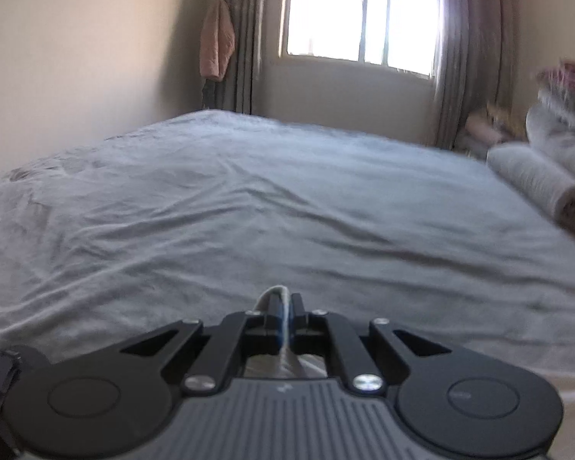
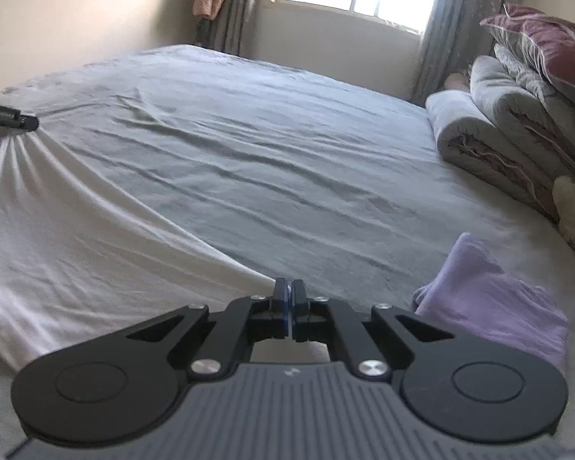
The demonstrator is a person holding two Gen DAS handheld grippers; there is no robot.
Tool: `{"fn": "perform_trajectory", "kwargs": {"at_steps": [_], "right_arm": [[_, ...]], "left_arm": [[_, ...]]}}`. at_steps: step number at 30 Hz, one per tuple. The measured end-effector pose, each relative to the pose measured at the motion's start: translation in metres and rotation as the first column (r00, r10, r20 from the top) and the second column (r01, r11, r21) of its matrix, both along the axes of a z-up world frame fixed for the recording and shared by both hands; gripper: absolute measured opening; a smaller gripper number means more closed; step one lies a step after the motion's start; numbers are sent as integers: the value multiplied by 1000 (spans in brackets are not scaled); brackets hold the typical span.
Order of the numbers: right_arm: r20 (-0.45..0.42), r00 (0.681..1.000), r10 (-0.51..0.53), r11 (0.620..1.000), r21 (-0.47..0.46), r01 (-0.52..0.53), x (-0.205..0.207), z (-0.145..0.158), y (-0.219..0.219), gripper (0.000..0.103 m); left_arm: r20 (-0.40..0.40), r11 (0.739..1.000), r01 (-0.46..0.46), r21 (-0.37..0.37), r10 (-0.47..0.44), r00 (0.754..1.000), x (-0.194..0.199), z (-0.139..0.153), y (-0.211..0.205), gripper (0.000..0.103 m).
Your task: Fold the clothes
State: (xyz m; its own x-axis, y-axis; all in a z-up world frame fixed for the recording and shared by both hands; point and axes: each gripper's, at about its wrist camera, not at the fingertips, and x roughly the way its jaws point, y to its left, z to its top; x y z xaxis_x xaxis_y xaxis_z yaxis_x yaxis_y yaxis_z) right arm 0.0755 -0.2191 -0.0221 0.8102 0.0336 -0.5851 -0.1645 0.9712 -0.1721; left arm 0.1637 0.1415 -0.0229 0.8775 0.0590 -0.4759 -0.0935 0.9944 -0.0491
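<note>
Right wrist, hand-held grippers (image 2: 288, 287) pinching white garment (image 2: 76, 230)

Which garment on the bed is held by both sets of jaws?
The white garment, stretched between the left gripper and right gripper; the lilac garment lies untouched beside it.

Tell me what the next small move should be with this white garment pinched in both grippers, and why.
Probably carry both pinched corners forward and lay them down flat. The left gripper and the right gripper are each shut on the white garment, which is stretched between them with folds fanning from the left pinch, and the grey bedsheet ahead lies bare.
</note>
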Motion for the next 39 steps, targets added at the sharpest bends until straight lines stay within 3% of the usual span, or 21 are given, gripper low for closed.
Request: {"fn": "perform_trajectory", "kwargs": {"at_steps": [4, 8, 12, 13, 17, 19, 29, 32, 35, 37, 39], "right_arm": [[-40, 998, -55, 998, -20, 54, 13, -14, -4, 0], [-64, 995, -82, 996, 23, 83, 13, -14, -11, 0], [-85, 992, -92, 993, 68, 98, -1, 0, -21, 4], [-89, 992, -94, 992, 76, 101, -5, 4, -24, 7], [-96, 983, -156, 978, 122, 167, -27, 19, -48, 16], [-101, 974, -205, 963, 155, 219, -40, 25, -64, 27], [-111, 908, -405, 882, 215, 420, -102, 36, -138, 33], [-104, 882, -460, 856, 213, 471, -113, 36, -162, 38], [-109, 859, -500, 829, 227, 512, -122, 33, -186, 40], [-123, 844, -521, 810, 240, 535, -125, 30, -201, 40], [-135, 833, -537, 790, 264, 553, -129, 27, -216, 40]], "left_arm": [[-72, 999, -13, 29, 15, 997, 13, -13, 0, 4], [-103, 998, -4, 70, 12, 995, 14, -12, -6, 10], [-131, 995, 27, 91, -14, 991, 7, -5, -13, 49], [-130, 996, 25, 86, -14, 991, 3, -1, -14, 52], [-136, 999, 23, 36, -18, 991, -18, 15, -21, 54], [-132, 999, 41, 9, -40, 990, -33, 23, -27, 57], [-152, 977, 201, -72, -210, 966, -104, 33, -80, 59], [-147, 958, 275, -79, -284, 947, -119, 33, -104, 59], [-120, 919, 386, -83, -394, 911, -130, 32, -130, 59], [-97, 869, 486, -91, -493, 865, -138, 29, -149, 59], [-83, 801, 591, -93, -598, 797, -145, 23, -166, 59]]}}
